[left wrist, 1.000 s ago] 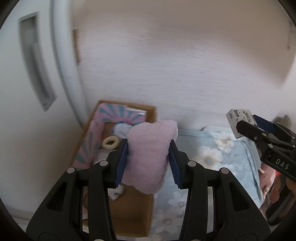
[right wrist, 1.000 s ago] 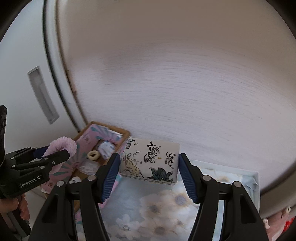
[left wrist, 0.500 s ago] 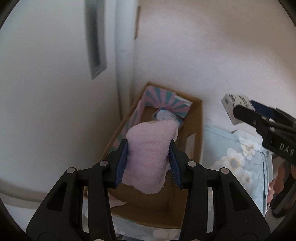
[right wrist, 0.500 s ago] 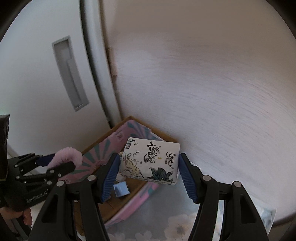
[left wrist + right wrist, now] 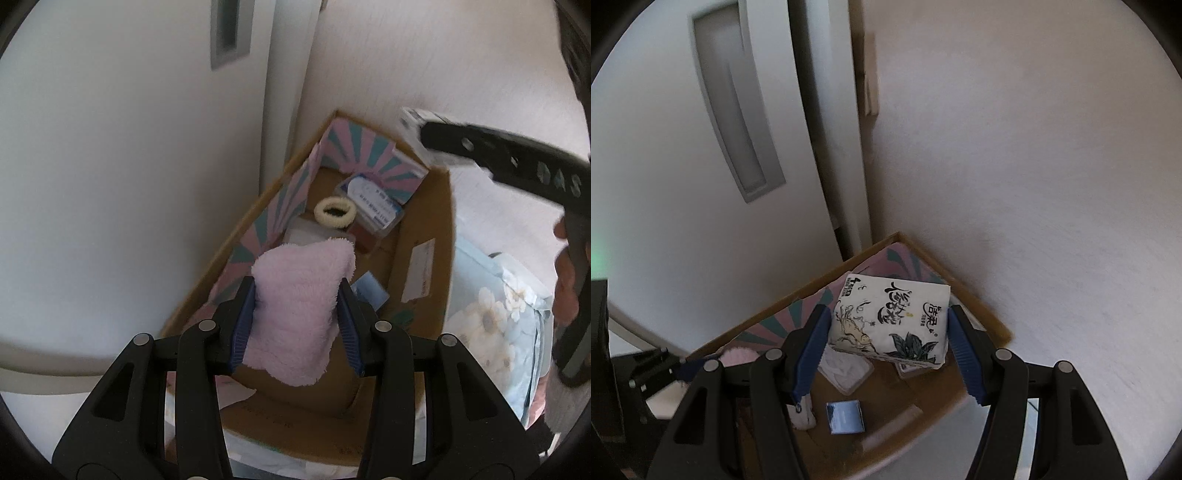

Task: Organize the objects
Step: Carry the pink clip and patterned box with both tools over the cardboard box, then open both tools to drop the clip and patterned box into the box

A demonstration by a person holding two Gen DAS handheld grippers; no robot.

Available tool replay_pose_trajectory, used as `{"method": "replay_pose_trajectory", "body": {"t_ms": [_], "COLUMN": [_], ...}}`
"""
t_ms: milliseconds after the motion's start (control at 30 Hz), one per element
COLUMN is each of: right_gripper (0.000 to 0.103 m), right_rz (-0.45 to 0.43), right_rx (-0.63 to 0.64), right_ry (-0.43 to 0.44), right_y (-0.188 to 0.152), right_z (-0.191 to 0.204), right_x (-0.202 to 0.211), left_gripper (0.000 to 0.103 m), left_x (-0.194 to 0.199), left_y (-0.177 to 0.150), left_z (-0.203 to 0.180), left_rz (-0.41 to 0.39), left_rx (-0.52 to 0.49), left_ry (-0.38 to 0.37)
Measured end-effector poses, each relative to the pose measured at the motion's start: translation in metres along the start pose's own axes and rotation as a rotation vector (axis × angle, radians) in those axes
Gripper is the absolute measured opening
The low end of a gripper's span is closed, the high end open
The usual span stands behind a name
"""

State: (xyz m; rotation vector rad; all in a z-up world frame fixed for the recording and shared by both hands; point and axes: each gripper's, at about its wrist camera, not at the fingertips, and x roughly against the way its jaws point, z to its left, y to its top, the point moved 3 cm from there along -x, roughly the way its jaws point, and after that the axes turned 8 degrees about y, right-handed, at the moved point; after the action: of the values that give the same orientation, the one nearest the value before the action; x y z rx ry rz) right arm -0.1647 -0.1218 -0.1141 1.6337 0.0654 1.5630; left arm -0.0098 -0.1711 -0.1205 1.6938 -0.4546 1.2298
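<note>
My left gripper (image 5: pixel 297 325) is shut on a fluffy pink cloth (image 5: pixel 299 306) and holds it over the near end of an open cardboard box (image 5: pixel 439 266). My right gripper (image 5: pixel 888 350) is shut on a white tissue pack (image 5: pixel 890 321) with black lettering, held above the far end of the same box (image 5: pixel 979 306). The right gripper with the pack also shows in the left wrist view (image 5: pixel 480 151). The left gripper shows at the left edge of the right wrist view (image 5: pixel 653 365).
The box holds a cream hair ring (image 5: pixel 335 211), a clear plastic case (image 5: pixel 373 206), a small blue packet (image 5: pixel 845 416) and a pink-and-teal patterned liner (image 5: pixel 354 147). A floral blue cushion (image 5: pixel 491 321) lies to its right. White door (image 5: pixel 683 184) and wall (image 5: pixel 1034 147) stand behind.
Both grippers have swung left with their loads, from above the floral cushion to above the cardboard box, and come nearer to it. The grips are unchanged.
</note>
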Motion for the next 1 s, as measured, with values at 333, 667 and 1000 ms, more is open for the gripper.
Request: {"method": "replay_pose_trajectory", "body": {"t_ms": [333, 667, 1000], "right_gripper": [0.060, 0.081, 0.102], "right_rz": [0.151, 0.149, 0.146], "right_rx": [0.033, 0.009, 0.025], "right_ry": [0.058, 0.147, 0.113], "right_y": [-0.002, 0.009, 0.015], "right_z": [-0.002, -0.002, -0.001], "right_x": [-0.077, -0.083, -0.092], "left_gripper": [0.039, 0.045, 0.103], "left_x": [-0.044, -0.044, -0.036], "left_y": [-0.016, -0.012, -0.017], "left_z": [-0.017, -0.028, -0.026], "left_rz": [0.095, 0.085, 0.051], "left_rx": [-0.017, -0.058, -0.034], "left_ry": [0.007, 0.037, 0.006]}}
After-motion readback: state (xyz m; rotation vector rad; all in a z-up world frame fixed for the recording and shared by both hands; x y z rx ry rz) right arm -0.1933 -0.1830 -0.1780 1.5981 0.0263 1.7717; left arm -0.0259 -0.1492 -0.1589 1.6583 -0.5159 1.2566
